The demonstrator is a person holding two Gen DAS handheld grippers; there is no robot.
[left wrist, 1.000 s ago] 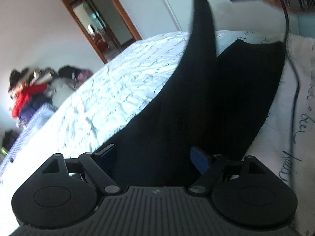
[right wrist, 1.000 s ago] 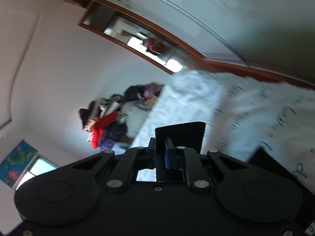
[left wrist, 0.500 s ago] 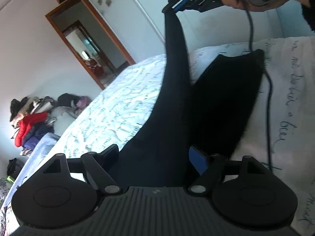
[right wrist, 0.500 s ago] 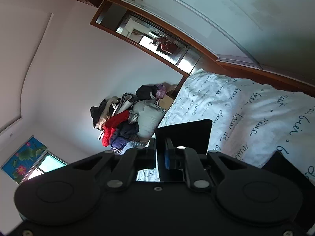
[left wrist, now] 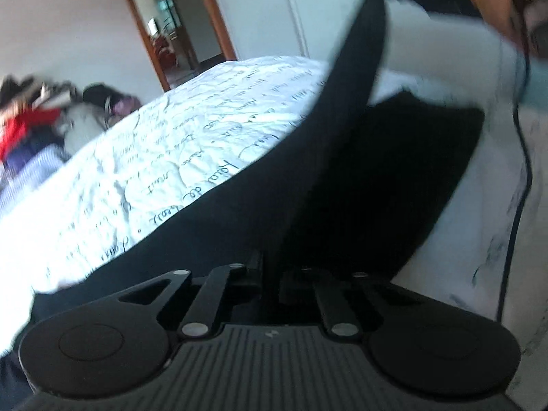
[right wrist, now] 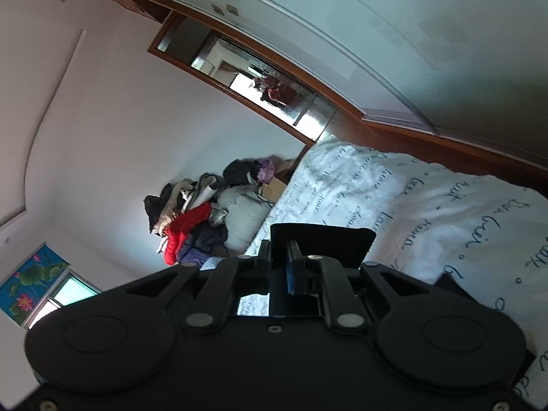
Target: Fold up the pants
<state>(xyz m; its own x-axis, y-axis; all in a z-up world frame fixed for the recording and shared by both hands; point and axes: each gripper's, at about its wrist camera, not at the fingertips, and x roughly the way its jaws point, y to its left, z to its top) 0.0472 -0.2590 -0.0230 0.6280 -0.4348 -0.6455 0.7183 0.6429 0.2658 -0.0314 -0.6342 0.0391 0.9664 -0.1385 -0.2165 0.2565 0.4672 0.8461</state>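
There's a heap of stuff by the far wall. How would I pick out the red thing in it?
Start at the bed with the white quilted cover printed in dark cursive script and look past its far end, to the heap of clothes and bags against the pale wall. The bright red padded jacket droops down the heap's front, the only vivid red among black, beige and grey pieces.

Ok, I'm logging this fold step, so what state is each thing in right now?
Left tool: shut on the black pants.
Right tool: shut on the black pants.
Black pants: one end lifted off the bed and pulled taut, the rest lying on it.
Bed cover: spread out, wrinkled.
Door: open.
Clothes pile: heaped, unfolded.
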